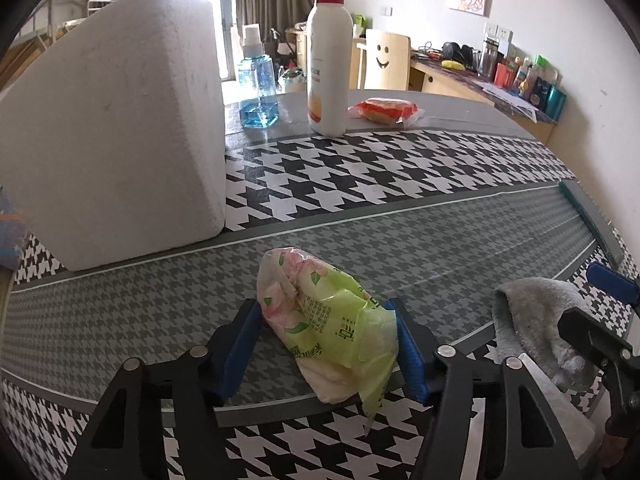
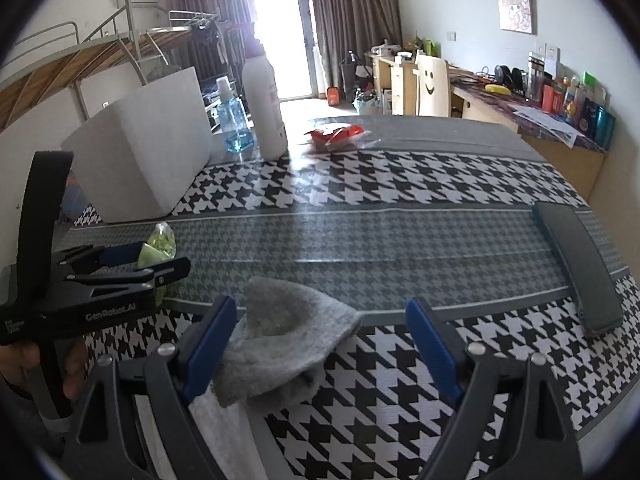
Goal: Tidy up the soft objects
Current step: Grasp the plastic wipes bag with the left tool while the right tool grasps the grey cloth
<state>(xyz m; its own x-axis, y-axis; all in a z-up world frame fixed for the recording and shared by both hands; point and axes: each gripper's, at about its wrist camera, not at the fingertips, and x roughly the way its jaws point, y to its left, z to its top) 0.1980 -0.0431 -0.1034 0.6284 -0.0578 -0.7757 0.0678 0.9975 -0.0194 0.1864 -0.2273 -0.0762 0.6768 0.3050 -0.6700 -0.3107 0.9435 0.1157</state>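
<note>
A green and pink tissue pack [image 1: 328,328] lies on the houndstooth tablecloth [image 1: 400,168] between the fingers of my left gripper [image 1: 326,354]. The blue pads touch both its sides, so the gripper looks shut on it. A grey sock [image 2: 280,336] lies on the cloth near the table's front edge, between the wide-open fingers of my right gripper [image 2: 320,352], against the left pad [image 2: 208,340]. The sock also shows in the left wrist view [image 1: 536,320]. The left gripper shows in the right wrist view [image 2: 132,264] with the tissue pack [image 2: 158,246].
A white foam box [image 1: 112,120] stands at the left. Behind it are a blue spray bottle [image 1: 258,88], a white pump bottle [image 1: 329,60] and a red wrapped snack [image 1: 384,110]. A dark flat case [image 2: 576,264] lies at the right edge of the table.
</note>
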